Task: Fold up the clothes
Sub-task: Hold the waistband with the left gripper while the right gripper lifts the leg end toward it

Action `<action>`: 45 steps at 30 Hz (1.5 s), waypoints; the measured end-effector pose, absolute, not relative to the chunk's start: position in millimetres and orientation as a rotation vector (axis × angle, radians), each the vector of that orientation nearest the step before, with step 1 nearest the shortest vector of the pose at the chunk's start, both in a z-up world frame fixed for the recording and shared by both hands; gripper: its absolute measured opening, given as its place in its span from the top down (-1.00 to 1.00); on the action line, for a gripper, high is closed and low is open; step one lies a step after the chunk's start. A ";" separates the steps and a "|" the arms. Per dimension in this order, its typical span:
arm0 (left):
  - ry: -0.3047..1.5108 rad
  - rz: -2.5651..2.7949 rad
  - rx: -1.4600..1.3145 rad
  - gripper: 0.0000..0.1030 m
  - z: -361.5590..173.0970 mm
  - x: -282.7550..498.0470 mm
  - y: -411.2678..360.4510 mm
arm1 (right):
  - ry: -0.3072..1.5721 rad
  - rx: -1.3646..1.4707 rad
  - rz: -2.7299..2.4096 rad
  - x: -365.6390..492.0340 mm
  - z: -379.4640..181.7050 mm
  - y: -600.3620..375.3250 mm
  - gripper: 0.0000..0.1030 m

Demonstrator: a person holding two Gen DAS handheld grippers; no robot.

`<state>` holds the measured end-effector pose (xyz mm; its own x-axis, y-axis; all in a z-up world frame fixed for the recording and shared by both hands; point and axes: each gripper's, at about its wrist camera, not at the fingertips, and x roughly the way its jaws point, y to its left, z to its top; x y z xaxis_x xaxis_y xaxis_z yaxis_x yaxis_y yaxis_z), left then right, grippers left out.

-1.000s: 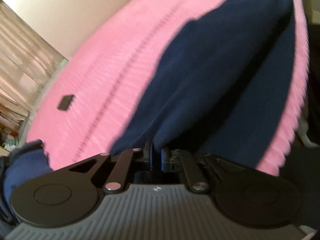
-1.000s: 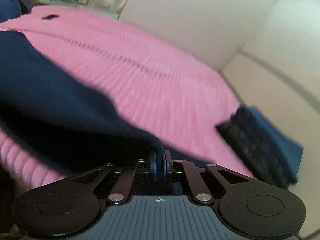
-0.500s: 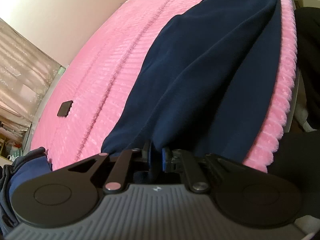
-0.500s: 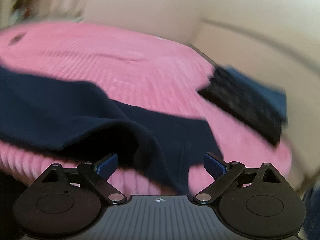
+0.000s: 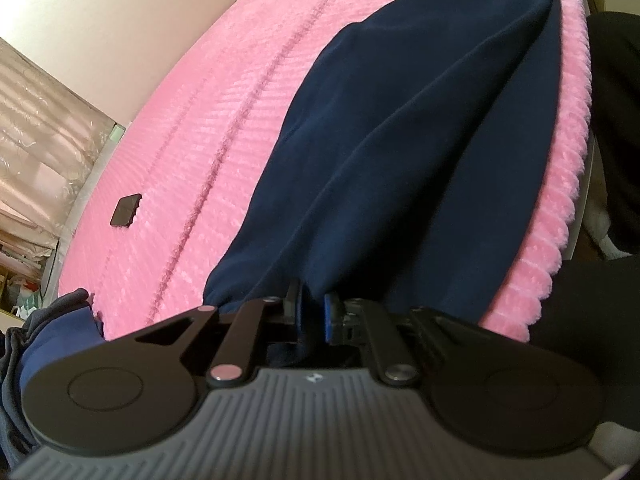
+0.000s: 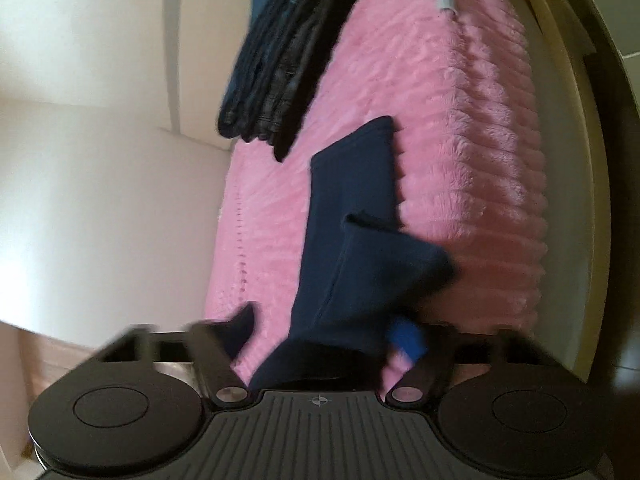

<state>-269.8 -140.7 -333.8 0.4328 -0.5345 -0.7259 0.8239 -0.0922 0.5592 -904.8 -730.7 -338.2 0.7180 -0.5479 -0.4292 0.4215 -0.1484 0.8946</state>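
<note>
The navy garment (image 5: 420,152) lies stretched lengthwise along the near edge of the pink blanket (image 5: 224,120), probably drawn out flat so it can be folded over. Its near end is pinched between the closed pads of the left gripper (image 5: 311,314), which seems to pin that end in place. At the far end, the right gripper (image 6: 326,332) stands with its fingers wide apart and the cloth lying loose between them, gripping nothing, while a stack of dark clothes (image 6: 276,64) sits further off beside the wall.
</note>
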 end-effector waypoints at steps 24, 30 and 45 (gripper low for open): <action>0.371 -1.132 1.248 0.84 -342.5 -272.9 -150.2 | 0.104 1.045 -0.890 -901.2 -315.1 -784.3 -0.25; 0.375 -1.126 1.237 0.83 -344.9 -274.8 -150.5 | 0.120 1.042 -0.898 -884.3 -319.3 -798.0 -0.23; 0.349 -1.131 1.250 0.83 -350.1 -283.4 -151.0 | 0.133 1.032 -1.017 -902.6 -333.0 -799.3 0.96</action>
